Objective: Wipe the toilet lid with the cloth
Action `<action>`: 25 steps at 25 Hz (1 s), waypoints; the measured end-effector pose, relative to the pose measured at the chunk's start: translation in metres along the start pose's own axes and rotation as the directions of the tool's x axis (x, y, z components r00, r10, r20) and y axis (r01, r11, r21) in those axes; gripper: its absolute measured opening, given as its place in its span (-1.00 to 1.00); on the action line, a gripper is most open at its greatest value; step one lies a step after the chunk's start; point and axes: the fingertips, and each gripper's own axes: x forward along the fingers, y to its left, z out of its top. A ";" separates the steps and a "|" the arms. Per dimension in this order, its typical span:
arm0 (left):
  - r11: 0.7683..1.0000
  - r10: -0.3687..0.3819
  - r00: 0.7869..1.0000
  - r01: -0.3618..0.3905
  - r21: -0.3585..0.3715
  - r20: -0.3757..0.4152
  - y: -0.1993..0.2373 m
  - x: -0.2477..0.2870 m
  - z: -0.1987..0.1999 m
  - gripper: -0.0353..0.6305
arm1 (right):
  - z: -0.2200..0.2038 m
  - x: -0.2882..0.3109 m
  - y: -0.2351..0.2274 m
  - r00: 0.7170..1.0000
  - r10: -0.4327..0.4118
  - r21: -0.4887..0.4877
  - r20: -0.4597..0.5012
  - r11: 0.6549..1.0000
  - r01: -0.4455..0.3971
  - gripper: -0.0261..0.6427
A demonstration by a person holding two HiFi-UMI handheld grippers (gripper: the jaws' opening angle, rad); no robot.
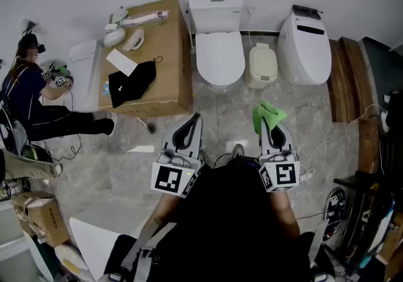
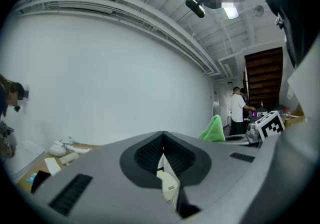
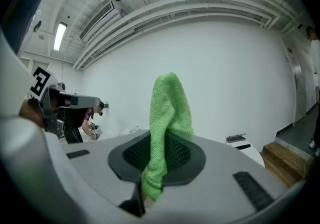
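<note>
A white toilet [image 1: 219,41] with its lid [image 1: 220,54] down stands against the far wall in the head view. My right gripper [image 1: 269,124] is shut on a green cloth [image 1: 267,114], well short of the toilet; the cloth [image 3: 167,133] sticks up between its closed jaws in the right gripper view. My left gripper [image 1: 188,128] is shut with nothing in it, level with the right one. In the left gripper view [image 2: 162,160] the jaws meet, and the green cloth [image 2: 214,129] shows off to the right.
A large cardboard box [image 1: 151,54] with a black garment and white items lies left of the toilet. A small beige bin [image 1: 262,65] and a second white toilet [image 1: 305,46] stand to the right. A person [image 1: 31,95] sits on the floor at the left. Cables trail at the right.
</note>
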 end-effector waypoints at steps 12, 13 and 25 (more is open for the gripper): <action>1.000 0.015 1.000 -0.015 0.005 0.005 -0.011 0.014 0.003 -0.89 | -0.001 0.005 -0.016 1.000 0.017 0.013 -0.004 1.000 -0.017 -0.77; 1.000 0.020 1.000 -0.020 0.005 0.004 -0.013 0.015 0.003 -0.89 | -0.001 0.005 -0.020 1.000 0.017 0.018 -0.003 1.000 -0.017 -0.77; 0.994 0.105 0.994 -0.105 -0.014 -0.007 -0.048 0.049 -0.005 -0.89 | -0.017 0.011 -0.063 0.992 0.120 0.014 -0.033 0.993 -0.120 -0.77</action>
